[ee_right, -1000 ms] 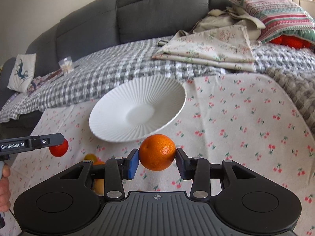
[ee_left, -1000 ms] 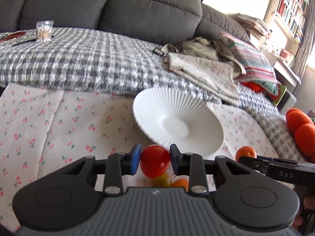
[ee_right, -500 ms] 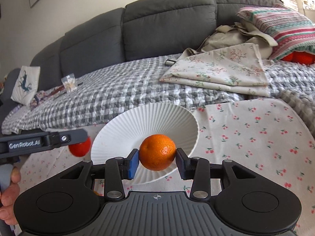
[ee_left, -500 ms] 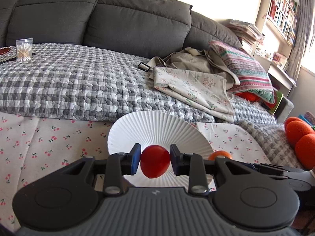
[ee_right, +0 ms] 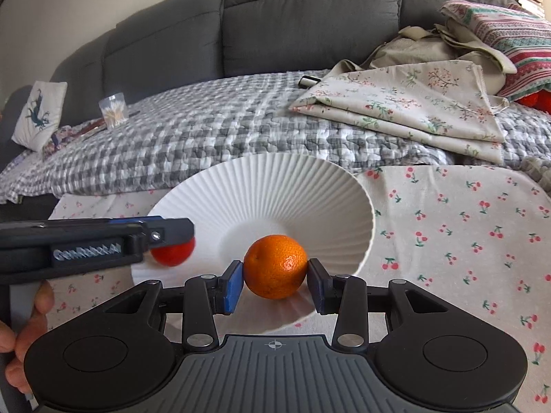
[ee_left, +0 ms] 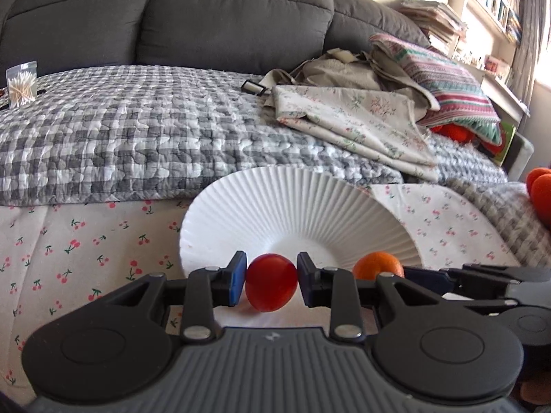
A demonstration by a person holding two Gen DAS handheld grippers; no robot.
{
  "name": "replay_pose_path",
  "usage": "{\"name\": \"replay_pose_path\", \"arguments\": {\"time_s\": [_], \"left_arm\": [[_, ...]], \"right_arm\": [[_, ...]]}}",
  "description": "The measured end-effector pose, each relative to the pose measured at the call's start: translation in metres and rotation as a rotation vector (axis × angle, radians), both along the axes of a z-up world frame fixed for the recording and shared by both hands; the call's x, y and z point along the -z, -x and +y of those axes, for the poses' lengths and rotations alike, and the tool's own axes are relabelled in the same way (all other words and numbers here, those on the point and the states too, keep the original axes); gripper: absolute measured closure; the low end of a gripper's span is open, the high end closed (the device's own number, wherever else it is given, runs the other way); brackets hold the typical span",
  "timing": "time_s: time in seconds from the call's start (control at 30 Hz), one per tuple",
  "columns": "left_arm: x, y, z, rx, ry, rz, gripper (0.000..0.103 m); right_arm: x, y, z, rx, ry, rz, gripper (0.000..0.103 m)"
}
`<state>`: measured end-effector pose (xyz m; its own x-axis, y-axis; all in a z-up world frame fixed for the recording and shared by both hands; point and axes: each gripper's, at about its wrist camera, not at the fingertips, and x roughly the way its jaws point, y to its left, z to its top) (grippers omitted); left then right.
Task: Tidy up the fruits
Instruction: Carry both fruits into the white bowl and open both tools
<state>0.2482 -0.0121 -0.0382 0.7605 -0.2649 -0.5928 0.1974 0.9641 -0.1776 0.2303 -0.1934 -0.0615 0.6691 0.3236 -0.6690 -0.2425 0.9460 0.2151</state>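
A glossy red tomato [ee_left: 271, 282] is sitting clamped between the blue pads of the left gripper [ee_left: 271, 284], its skin smooth and shining, hanging over the near part of the white plate [ee_left: 292, 203]. Beside it the right gripper [ee_right: 275, 275] is squeezing a mandarin [ee_right: 275, 265], round, dimpled and bright orange, with a small dark navel showing on its left side; it too is hovering over the plate's near half, close to the centre well.

From the left wrist the mandarin [ee_left: 378, 264] is peeking up just behind the right gripper's dark fingers, only its top showing. From the right wrist the tomato [ee_right: 173, 252] is half hidden under the left gripper's [ee_right: 172, 237] black bar, and its lettering is smearing with blur, so I cannot read it. That view is also catching the person's left hand [ee_right: 24, 330] at the lower left edge.

The plate is fluted, fine ridges fanning from the well to the rim, and it is resting on a pale cloth [ee_right: 465, 227] printed with little cherries. Behind it a grey checked quilt [ee_left: 137, 130] is lying puckered across a dark grey sofa [ee_left: 234, 17], with folded floral fabric [ee_right: 413, 103] on top.
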Motion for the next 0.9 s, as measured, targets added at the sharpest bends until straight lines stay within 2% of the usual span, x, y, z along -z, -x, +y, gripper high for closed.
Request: {"name": "replay_pose_path", "arguments": {"time_s": [0.33,0.37,0.43,0.67,0.83,0.9], "left_arm": [[0.002,-0.004,0.008,-0.007,0.066,0.013,0.071],[0.001,-0.004,0.01,-0.01,0.078,0.014,0.07],[-0.003,-0.002,0.015,-0.026,0.098,0.008,0.061],[-0.021,0.011,0.028,-0.05,0.131,-0.011,0.059],[-0.031,0.031,0.031,-0.068,0.084,-0.008,0.049],[-0.036,0.042,0.032,-0.071,0.071,-0.011,0.047]], "right_arm": [[0.005,-0.005,0.008,-0.006,0.01,-0.012,0.062],[0.004,-0.004,0.007,-0.008,0.01,-0.012,0.06],[-0.001,-0.003,0.003,0.008,0.01,-0.029,0.053],[-0.02,0.004,-0.022,0.081,-0.089,-0.012,0.05],[-0.038,0.02,-0.034,0.126,-0.156,-0.008,0.033],[-0.046,0.029,-0.038,0.133,-0.187,0.0,0.022]]}}
